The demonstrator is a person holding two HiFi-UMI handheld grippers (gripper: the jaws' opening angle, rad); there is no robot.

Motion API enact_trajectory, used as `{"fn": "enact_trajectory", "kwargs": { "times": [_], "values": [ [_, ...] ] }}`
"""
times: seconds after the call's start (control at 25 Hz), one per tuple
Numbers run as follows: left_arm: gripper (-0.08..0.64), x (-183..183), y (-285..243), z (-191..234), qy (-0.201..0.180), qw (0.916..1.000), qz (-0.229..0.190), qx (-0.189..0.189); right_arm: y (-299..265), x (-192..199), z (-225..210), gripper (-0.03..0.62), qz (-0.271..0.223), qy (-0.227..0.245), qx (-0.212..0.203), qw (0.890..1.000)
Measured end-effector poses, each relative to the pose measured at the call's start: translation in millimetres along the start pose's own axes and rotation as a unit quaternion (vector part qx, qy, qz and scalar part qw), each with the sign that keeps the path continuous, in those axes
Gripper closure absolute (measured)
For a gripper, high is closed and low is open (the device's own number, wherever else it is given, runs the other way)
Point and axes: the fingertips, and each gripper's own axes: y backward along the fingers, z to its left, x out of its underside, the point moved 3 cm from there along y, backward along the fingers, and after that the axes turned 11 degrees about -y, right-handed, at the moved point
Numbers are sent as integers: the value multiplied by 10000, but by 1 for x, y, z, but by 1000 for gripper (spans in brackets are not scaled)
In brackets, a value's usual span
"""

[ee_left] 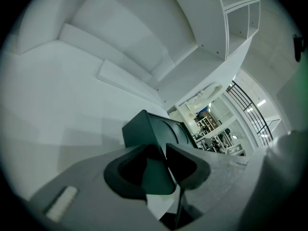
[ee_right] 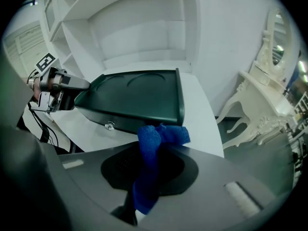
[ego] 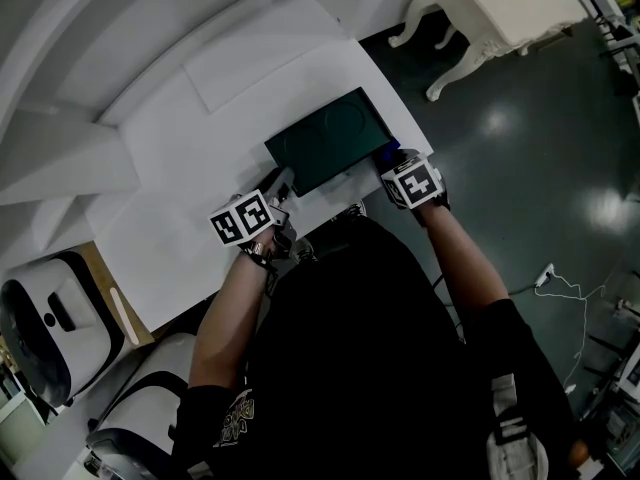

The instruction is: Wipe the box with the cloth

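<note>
A dark green box (ego: 328, 136) with a round recess in its lid lies on the white table (ego: 200, 168). My left gripper (ego: 284, 186) is shut on the box's near left corner; in the left gripper view the box (ee_left: 161, 126) runs in between the jaws of that left gripper (ee_left: 165, 152). My right gripper (ego: 390, 160) is shut on a blue cloth (ee_right: 153, 146), which is bunched against the box's near right corner. The right gripper view shows the box (ee_right: 139, 97), a small metal latch (ee_right: 110, 125) on its front, and the left gripper (ee_right: 60, 89) at its far end.
The table's right edge runs just beside the box, with dark floor (ego: 520, 148) beyond. An ornate white side table (ego: 495, 13) stands on that floor. White shelving (ee_right: 130, 28) rises behind the table. A white seat (ego: 55, 313) is at my left.
</note>
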Motion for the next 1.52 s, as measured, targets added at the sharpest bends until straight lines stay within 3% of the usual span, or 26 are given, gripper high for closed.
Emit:
{"fn": "enact_trajectory", "kwargs": {
  "times": [0.72,1.08,1.36,1.52],
  "values": [
    [428,0,0,0,-10,10000,2,60,-10,6,68,500,200,881,-393,9951],
    [426,0,0,0,-6,9999,-58,103,-5,13,81,500,279,609,-234,9975],
    [425,0,1,0,-39,9999,-48,136,-11,15,113,500,221,518,-582,9967],
    [425,0,1,-1,-49,9999,-27,136,-18,7,142,500,251,851,-763,9931]
  ]
}}
